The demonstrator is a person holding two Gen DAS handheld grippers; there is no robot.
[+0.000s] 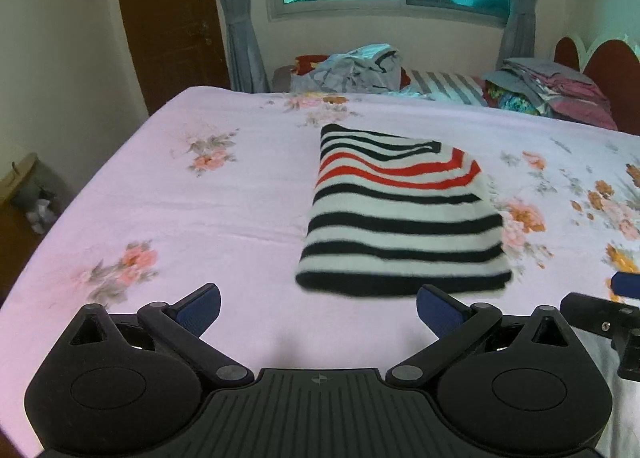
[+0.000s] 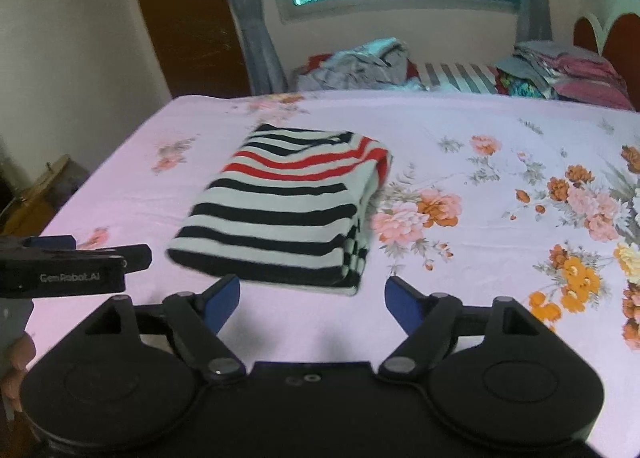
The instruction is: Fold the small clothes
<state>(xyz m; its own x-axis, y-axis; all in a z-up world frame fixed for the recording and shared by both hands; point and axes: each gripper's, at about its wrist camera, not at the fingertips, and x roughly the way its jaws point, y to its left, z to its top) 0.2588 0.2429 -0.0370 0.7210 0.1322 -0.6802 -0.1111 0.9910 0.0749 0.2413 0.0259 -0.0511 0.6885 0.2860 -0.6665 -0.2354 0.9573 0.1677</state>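
Floral bed sheet [image 1: 200, 210] bears one folded striped garment [image 1: 400, 218].

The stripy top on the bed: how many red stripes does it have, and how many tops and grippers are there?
Red stripes on the folded striped top: 2
Folded striped tops on the bed: 1
Hand-held grippers: 2, left hand-held gripper, right hand-held gripper
Total: 5

Both grippers are matte black plastic with round hubs, silver pivot screws and blue pads [image 1: 202, 304]. The left gripper [image 2: 60, 266] has white "GenRobot.AI" lettering on its side; ribbed plate between hubs.
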